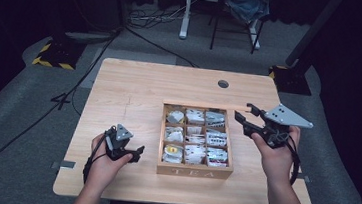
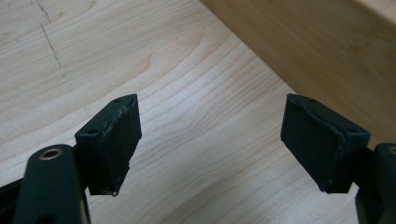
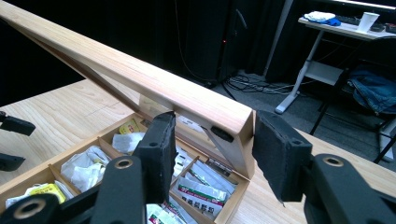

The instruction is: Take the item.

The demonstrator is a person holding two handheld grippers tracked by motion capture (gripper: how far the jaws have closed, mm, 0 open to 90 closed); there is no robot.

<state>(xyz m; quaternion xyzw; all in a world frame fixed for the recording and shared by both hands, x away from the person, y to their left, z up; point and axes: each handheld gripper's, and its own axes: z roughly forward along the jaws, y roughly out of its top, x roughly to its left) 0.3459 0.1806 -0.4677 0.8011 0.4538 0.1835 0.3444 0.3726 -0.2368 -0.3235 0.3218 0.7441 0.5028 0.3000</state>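
Overhead, tea box (image 1: 194, 172) sits mid-table (image 1: 130, 84), packets inside; left gripper (image 1: 135, 154) just left of it, right gripper (image 1: 244, 117) at its right rim. Left gripper view: jaws spread, empty, box wall (image 2: 327, 51) ahead. Right gripper view: jaws straddle raised lid (image 3: 140, 77), contact unclear.

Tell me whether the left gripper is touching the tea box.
Apart. The left gripper view shows bare table between the left gripper, its jaws open, and the tea box wall.
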